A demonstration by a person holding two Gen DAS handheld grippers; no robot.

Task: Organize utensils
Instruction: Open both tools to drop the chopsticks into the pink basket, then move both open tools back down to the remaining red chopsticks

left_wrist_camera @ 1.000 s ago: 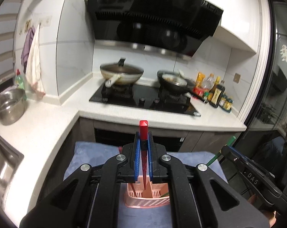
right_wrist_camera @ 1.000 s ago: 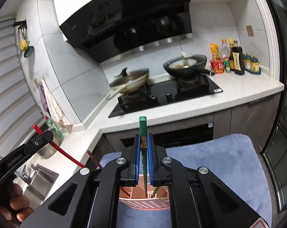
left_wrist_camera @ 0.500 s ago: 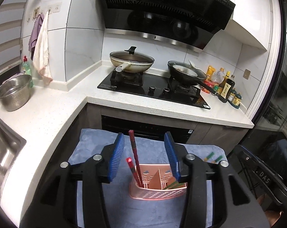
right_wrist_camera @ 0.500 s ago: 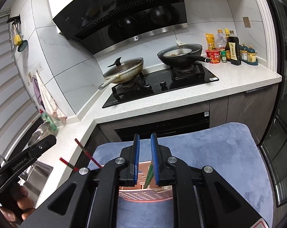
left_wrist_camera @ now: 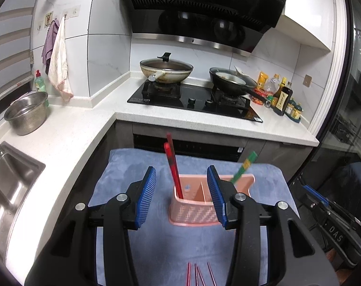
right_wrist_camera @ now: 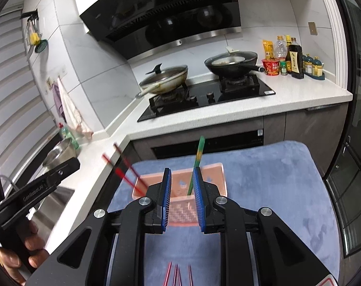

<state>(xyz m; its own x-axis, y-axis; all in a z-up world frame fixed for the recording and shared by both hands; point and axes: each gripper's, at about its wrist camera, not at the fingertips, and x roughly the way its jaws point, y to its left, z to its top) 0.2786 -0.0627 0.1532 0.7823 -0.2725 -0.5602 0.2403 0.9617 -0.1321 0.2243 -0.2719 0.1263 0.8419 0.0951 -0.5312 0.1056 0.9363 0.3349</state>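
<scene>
A pink utensil holder (left_wrist_camera: 194,211) stands on a blue mat (left_wrist_camera: 132,166); it also shows in the right wrist view (right_wrist_camera: 204,176). Two red chopsticks (left_wrist_camera: 172,164) lean in its left compartment. A green chopstick (left_wrist_camera: 243,166) leans in its right side, and shows in the right wrist view (right_wrist_camera: 197,164). My left gripper (left_wrist_camera: 181,196) is open and empty just in front of the holder. My right gripper (right_wrist_camera: 181,201) is open and empty over the holder, the green chopstick standing free by its right pad. More red chopsticks (left_wrist_camera: 199,275) lie on the mat near me.
A white counter (left_wrist_camera: 61,138) wraps the left and back. It carries a steel bowl (left_wrist_camera: 26,113), a sink (left_wrist_camera: 6,181), a black hob (left_wrist_camera: 194,100) with two pans, and sauce bottles (left_wrist_camera: 281,97). A glass door stands at the right.
Both grippers have opened, let go of their chopsticks and pulled back. The red chopstick and the green chopstick now stand in the pink holder.
</scene>
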